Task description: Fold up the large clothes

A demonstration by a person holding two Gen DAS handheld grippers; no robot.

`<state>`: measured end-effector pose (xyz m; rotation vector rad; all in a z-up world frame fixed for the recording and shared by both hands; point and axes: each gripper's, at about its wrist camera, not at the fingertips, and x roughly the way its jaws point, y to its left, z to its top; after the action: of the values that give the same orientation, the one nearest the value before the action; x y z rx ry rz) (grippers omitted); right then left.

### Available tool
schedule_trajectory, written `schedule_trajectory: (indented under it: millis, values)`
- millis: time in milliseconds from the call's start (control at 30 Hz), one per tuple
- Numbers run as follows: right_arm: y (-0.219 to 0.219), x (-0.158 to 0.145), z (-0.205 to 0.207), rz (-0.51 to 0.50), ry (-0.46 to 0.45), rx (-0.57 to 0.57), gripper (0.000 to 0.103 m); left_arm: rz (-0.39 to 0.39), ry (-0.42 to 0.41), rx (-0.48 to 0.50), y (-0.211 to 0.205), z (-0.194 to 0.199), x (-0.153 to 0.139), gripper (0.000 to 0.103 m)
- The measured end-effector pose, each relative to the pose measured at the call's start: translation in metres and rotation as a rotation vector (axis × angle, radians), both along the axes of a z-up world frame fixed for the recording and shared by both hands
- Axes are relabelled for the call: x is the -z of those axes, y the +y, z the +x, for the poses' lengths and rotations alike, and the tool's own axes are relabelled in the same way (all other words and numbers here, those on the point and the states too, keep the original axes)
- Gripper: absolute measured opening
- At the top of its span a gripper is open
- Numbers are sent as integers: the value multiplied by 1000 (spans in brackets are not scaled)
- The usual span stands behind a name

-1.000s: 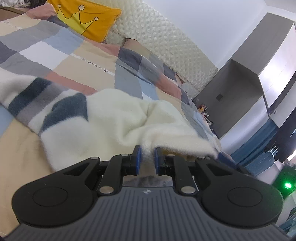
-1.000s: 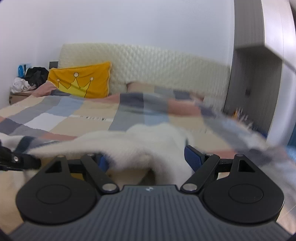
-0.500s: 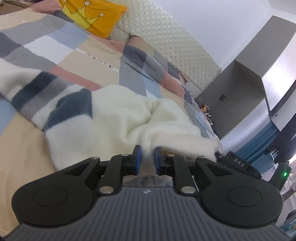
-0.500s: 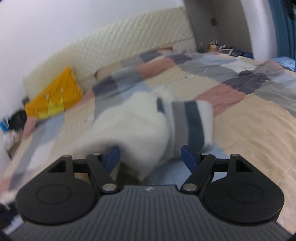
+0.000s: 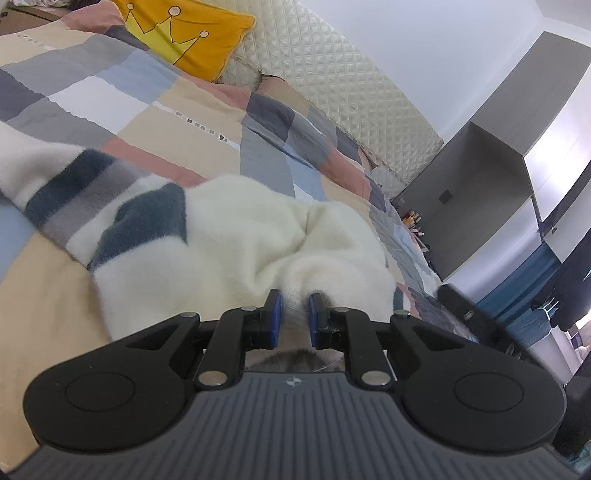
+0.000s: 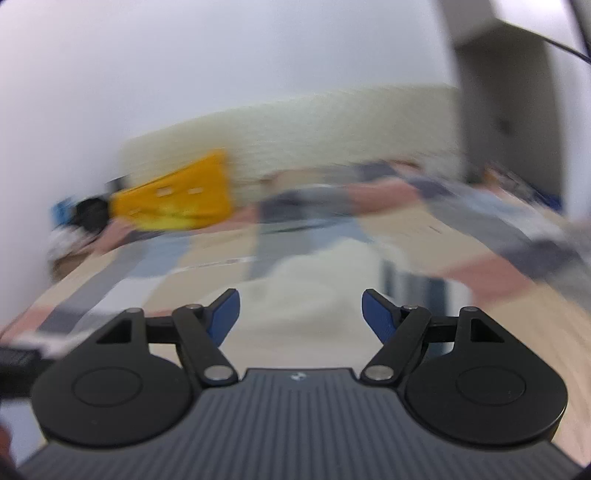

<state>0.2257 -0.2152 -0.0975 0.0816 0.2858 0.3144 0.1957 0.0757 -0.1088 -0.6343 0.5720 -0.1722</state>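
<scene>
Left gripper (image 5: 293, 310) pinches the white sweater (image 5: 236, 236) at frame center; right gripper (image 6: 301, 314) spread, nothing gripped, view blurred. Around: patchwork quilt (image 5: 110, 96), padded headboard (image 5: 332, 81) upper center, grey wardrobe (image 5: 480, 192) right, yellow pillow (image 5: 184, 33) upper left.

Cream fleece garment (image 5: 236, 236), dark-striped, bunched on bed

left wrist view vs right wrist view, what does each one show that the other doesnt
Only the left wrist view shows the left gripper shut on the cream fleece garment, and the navy and grey stripes.

Only the right wrist view, badly blurred, shows the right gripper open with nothing between its pads.

Both show the garment, the patchwork quilt, the yellow crown pillow and the quilted headboard.
</scene>
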Motion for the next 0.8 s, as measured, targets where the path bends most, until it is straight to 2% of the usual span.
schedule_trajectory:
  millis: [167, 300, 500, 600, 700, 800]
  values:
    - [39, 3, -9, -132, -1, -221, 74, -17, 1, -5, 5, 2, 0, 18]
    - [67, 14, -8, -291, 0, -248, 74, -20, -2, -1, 5, 2, -1, 18]
    - [84, 25, 7, -374, 16, -190, 73, -11, -8, 12, 3, 1, -2, 18]
    - [82, 29, 6, -386, 12, -104, 73, -17, -6, 19, 1, 1, -1, 18]
    - [79, 31, 11, -422, 3, -1, 73, -70, 1, 32, 1, 2, -1, 18]
    - [68, 28, 13, -407, -33, 100, 73, -80, -11, 59, -4, 2, -2, 18]
